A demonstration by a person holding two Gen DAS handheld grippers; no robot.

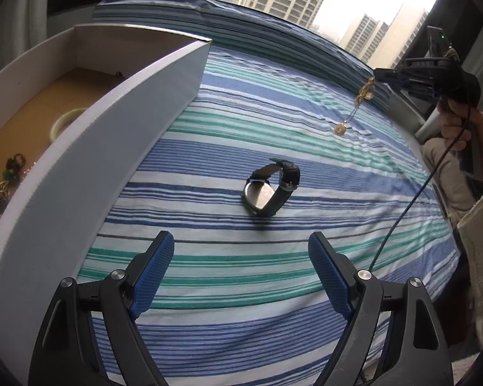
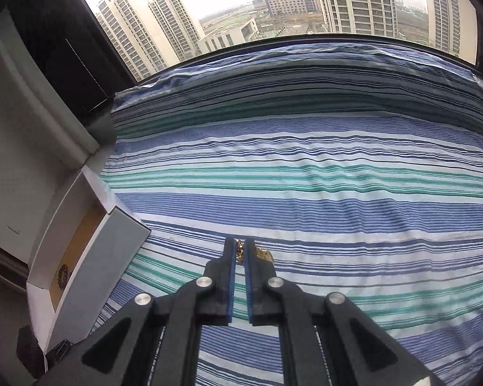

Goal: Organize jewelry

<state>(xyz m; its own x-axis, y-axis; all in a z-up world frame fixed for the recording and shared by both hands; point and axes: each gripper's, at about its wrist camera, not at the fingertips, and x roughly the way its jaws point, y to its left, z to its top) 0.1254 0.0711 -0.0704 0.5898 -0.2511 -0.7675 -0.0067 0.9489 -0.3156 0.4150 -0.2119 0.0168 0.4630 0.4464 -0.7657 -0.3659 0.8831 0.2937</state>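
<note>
A gold chain necklace [image 1: 357,103] with a round pendant hangs in the air above the striped bedspread, and my right gripper [image 1: 378,74] is shut on its upper end. In the right wrist view the same gold chain [image 2: 240,251] is pinched between the closed blue pads of my right gripper [image 2: 240,244]. A black-strapped wristwatch [image 1: 270,189] lies on the bedspread ahead of my left gripper [image 1: 241,244], which stands open and empty a short way before it. A white box [image 1: 90,148] at the left holds several pieces of jewelry and a pale bangle [image 1: 62,122].
The blue, green and white striped bedspread [image 1: 241,122] covers the whole work surface up to a window. A person's hand [image 1: 460,122] grips the right tool's handle at the right edge, with a cable trailing down. The white box [image 2: 87,257] sits at the left of the right wrist view.
</note>
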